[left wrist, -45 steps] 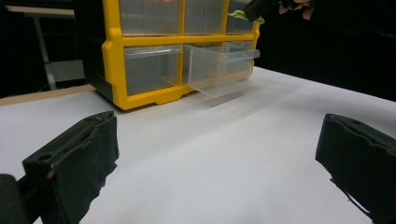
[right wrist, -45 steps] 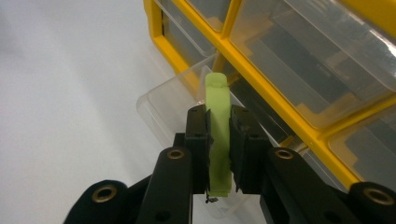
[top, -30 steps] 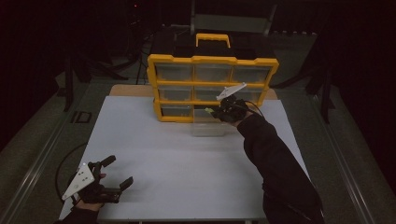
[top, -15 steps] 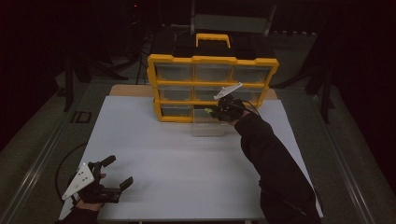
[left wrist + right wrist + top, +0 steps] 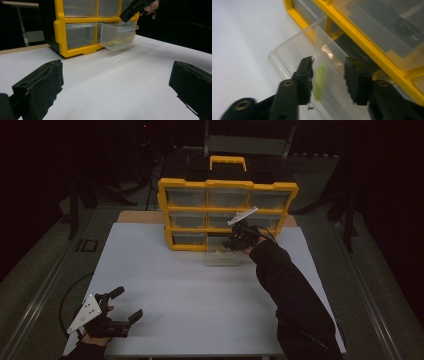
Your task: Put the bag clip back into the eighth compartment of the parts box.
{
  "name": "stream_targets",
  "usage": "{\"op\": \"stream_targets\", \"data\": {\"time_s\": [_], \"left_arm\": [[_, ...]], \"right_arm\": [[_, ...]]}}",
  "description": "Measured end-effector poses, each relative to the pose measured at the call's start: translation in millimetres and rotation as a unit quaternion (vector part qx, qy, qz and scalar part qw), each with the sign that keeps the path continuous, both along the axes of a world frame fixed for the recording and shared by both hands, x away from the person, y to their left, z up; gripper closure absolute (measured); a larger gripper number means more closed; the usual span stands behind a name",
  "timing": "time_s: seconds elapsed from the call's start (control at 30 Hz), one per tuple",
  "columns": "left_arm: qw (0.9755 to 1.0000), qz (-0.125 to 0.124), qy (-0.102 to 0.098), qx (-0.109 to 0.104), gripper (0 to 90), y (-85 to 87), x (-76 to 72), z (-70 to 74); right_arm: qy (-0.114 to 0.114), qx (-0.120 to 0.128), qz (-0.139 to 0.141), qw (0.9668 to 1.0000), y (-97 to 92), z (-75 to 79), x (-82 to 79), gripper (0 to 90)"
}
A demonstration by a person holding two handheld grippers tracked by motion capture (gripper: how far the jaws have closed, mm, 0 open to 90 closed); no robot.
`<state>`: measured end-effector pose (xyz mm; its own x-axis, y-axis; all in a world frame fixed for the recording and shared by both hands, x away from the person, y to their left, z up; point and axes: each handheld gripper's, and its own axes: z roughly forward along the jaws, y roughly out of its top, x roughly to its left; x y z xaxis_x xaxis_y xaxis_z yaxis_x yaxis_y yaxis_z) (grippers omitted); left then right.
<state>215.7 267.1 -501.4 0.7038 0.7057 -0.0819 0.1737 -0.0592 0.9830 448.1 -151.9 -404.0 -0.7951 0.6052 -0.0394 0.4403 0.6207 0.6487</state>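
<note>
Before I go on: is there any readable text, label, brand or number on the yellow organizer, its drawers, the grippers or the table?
None can be read.
Yellow drawer organizer: no label, brand or number shows on its frame or handle.
Pulled-out clear drawer: no marking; a green item lies inside, unlettered.
Left gripper and right gripper: plain, no print legible.
White table: bare of writing.

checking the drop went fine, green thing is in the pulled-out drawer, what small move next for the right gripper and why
Probably lift the right gripper clear: its jaws have just been opening with nothing between them, and the green piece lies loose in the clear drawer. The drawer sticks out of the yellow cabinet, ready to push shut.
</note>
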Motion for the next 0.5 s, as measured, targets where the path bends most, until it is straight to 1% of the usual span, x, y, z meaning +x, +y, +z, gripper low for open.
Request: {"op": "stream_targets", "data": {"time_s": [0.03,0.07,0.13,0.2,0.3,0.4,0.43,0.5], "left_arm": [[1.0,0.0,0.0,0.0,0.2,-0.1,-0.1,0.0],[1.0,0.0,0.0,0.0,0.2,0.0,-0.1,0.0],[1.0,0.0,0.0,0.0,0.2,0.0,-0.1,0.0],[1.0,0.0,0.001,0.0,0.1,0.0,-0.1,0.1],[1.0,-0.001,0.002,-0.002,0.2,0.1,0.0,0.2],[1.0,0.0,0.001,-0.002,0.2,0.4,0.1,0.2],[1.0,0.0,0.001,-0.001,0.2,0.4,0.1,0.2],[1.0,0.0,0.001,-0.001,0.2,0.4,0.0,0.3]], "right_arm": [[-0.001,0.001,0.002,1.0,0.4,1.1,-0.9,51.4],[-0.003,0.001,-0.002,1.0,0.8,2.1,-2.0,49.7],[-0.001,0.004,0.0,1.0,0.8,4.3,-3.2,42.0],[0.004,0.011,0.004,0.9999,1.0,5.8,-5.0,37.4],[0.005,0.018,0.004,0.9998,1.2,7.5,-7.4,30.6],[0.007,0.023,-0.001,0.9997,1.2,8.4,-9.3,23.9],[0.008,0.024,-0.003,0.9997,1.1,8.6,-9.7,20.1],[0.009,0.026,-0.003,0.9996,1.0,8.5,-10.0,18.7]]}}
